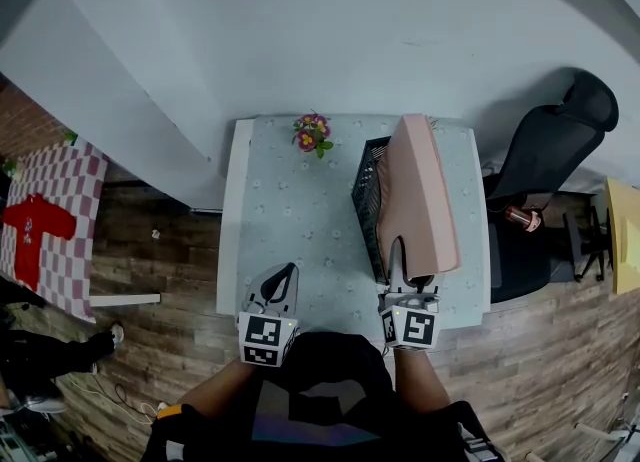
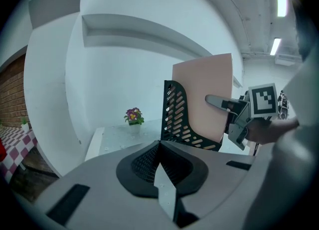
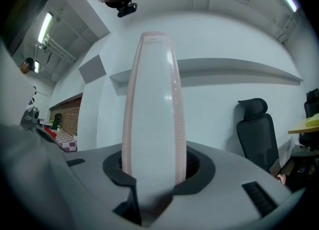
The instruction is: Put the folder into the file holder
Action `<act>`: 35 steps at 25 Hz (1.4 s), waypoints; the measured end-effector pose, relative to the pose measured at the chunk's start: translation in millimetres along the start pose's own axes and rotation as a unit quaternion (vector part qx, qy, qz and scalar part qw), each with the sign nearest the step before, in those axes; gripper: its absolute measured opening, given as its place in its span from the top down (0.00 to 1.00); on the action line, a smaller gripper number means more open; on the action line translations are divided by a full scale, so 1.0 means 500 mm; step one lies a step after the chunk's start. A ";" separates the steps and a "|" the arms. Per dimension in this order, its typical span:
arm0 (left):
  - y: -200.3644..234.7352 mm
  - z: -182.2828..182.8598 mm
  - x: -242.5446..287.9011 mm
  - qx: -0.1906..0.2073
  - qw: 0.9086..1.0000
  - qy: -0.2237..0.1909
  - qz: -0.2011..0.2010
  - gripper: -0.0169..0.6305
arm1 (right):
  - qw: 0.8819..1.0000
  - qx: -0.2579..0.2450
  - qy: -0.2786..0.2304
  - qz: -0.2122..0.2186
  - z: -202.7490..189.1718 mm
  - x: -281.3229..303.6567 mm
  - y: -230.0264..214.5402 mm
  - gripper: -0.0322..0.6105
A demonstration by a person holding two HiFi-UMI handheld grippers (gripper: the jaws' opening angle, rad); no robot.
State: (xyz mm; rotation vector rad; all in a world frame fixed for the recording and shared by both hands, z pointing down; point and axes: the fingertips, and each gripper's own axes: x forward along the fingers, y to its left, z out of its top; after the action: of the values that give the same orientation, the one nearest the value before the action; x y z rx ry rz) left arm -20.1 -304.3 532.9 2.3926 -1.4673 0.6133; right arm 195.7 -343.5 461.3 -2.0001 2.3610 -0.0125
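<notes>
Right gripper (image 1: 408, 268) — fingers clamped on the near edge of the pink folder (image 1: 420, 190). The folder stands on edge, its lower part inside the black file holder (image 1: 368, 190) on the 3 o'clock side of the table (image 1: 290, 210), its top leaning toward 3 o'clock. Left gripper (image 1: 285, 275) — fingers closed together with nothing between them, over the table's 6 o'clock edge. Flower pot (image 1: 312, 134) at 12 o'clock.

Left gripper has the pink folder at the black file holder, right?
Not quite: the right gripper has the pink folder at the black file holder. The right gripper view shows its jaws clamped on it. The left gripper holds nothing.
</notes>
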 end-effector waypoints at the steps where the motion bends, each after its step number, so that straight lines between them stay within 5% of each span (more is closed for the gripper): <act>1: 0.000 0.001 0.000 0.001 1.000 0.000 -0.001 0.96 | 1.000 0.000 0.009 -0.003 -0.011 0.000 -0.002 0.70; 8: 0.009 -0.001 -0.009 -0.004 1.000 -0.007 -0.004 0.96 | 0.995 -0.015 0.098 -0.012 -0.092 -0.001 0.001 0.68; 21: 0.029 -0.009 -0.027 -0.020 0.999 -0.026 -0.035 0.96 | 0.983 -0.034 0.180 -0.028 -0.142 -0.006 0.012 0.66; 30: 0.039 -0.006 -0.063 -0.017 0.995 -0.052 -0.088 0.96 | 0.977 -0.022 0.190 -0.098 -0.107 -0.091 0.020 0.61; 35: 0.001 -0.033 -0.090 -0.024 0.986 -0.050 -0.155 0.96 | 0.968 -0.028 0.198 -0.155 -0.080 -0.189 0.039 0.61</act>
State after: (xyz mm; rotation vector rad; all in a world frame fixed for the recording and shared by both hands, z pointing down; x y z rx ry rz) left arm -42.0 -262.1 525.7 2.5725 -1.0938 0.3843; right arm 190.3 -247.9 503.7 -2.5815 2.2333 -0.3958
